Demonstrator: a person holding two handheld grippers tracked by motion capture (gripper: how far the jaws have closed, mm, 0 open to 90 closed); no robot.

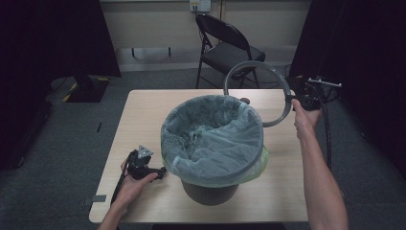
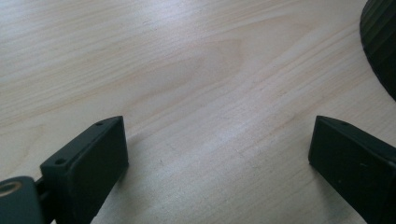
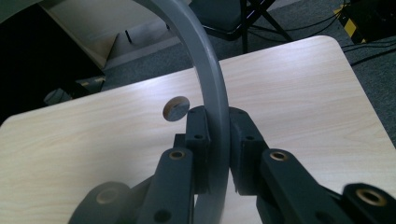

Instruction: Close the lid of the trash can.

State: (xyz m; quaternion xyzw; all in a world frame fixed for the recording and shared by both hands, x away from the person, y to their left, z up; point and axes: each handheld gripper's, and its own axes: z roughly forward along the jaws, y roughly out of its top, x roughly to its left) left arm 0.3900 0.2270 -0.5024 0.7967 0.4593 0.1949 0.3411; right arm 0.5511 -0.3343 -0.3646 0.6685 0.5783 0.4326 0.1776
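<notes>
Ring (image 1: 280,91) first: the grey plastic hoop that belongs on the rim of the bin is off the bin and up in the air, over the far right corner of the table (image 1: 143,110). My right gripper (image 1: 293,100) holds it by its band, with the hoop standing on edge and tilted, its upper arc reaching back toward the folding chair (image 1: 227,48) behind the table.

As far as I can judge, the bagging is done: a pale grey-green liner (image 1: 210,139) sits inside the dark bin (image 1: 210,191), which stands near the middle of the table toward the near edge, and the liner's top is folded out over the rim all round. What is left, I think, is to bring the ring over the bin's mouth and press it down on the folded liner so that it clamps the bag. The ring is well apart from the bin at present.

In the right gripper view my right gripper (image 3: 218,154) has its jaws drawn in tight on the ring (image 3: 205,70), one pad on each face of the band, with no gap showing.

My left gripper (image 1: 160,171) rests on the table just beside the bin's near left side. In the left gripper view, the left gripper (image 2: 217,154) has its jaws wide apart over bare wood, holding nothing.
</notes>
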